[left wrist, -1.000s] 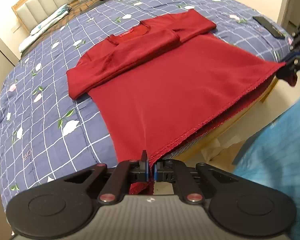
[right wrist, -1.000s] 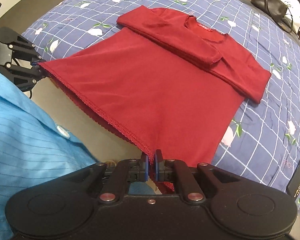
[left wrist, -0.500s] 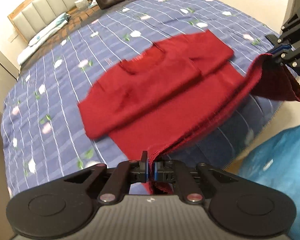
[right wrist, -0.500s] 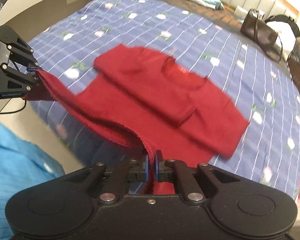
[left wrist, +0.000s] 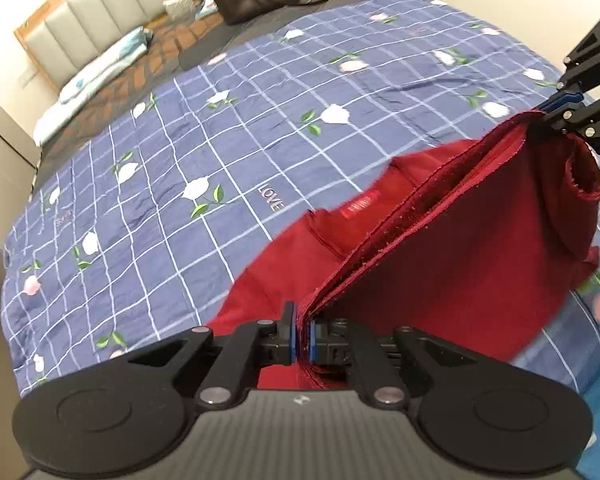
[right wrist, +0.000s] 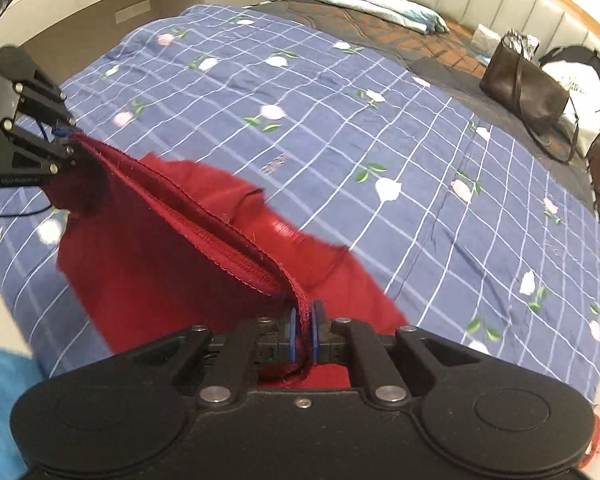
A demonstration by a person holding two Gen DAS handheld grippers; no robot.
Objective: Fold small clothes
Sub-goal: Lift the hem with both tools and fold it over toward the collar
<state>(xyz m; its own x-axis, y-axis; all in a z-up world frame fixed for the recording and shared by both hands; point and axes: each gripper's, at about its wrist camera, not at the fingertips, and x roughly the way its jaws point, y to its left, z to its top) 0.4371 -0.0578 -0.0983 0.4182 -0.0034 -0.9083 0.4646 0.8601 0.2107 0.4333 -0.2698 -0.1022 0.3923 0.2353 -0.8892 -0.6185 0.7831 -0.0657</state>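
Both the left claw [left wrist: 302, 335] and right claw [right wrist: 305, 334] pinch shut the dark red knit shirt's [left wrist: 460, 264] hem, stretched between them above its collar.

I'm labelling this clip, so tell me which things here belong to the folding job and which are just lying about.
Part of the job:
red top
left gripper and right gripper, both clamped on its hem
blue checked bedspread under it

Just lying about:
brown handbag
folded towel
white bag
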